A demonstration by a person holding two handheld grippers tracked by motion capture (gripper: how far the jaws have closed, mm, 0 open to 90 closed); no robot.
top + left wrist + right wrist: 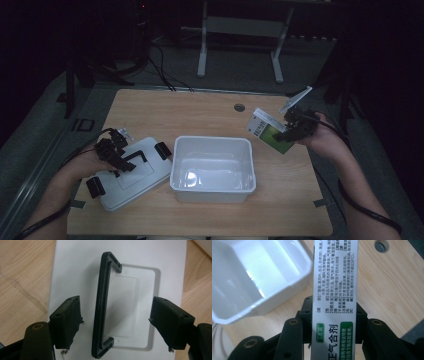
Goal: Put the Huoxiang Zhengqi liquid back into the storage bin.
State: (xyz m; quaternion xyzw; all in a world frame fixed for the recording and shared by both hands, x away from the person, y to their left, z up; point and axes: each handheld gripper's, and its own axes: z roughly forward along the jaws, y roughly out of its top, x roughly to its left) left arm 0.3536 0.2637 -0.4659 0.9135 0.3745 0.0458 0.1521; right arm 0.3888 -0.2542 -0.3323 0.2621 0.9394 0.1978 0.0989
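Over the table [210,107], right claw [289,131] grasps a tilted box [267,131]; left claw [121,161], released, straddles the lid handle [102,307].

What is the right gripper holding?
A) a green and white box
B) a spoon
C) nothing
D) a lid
A: the right gripper is clamped on a green and white box, held up beside the white bin.
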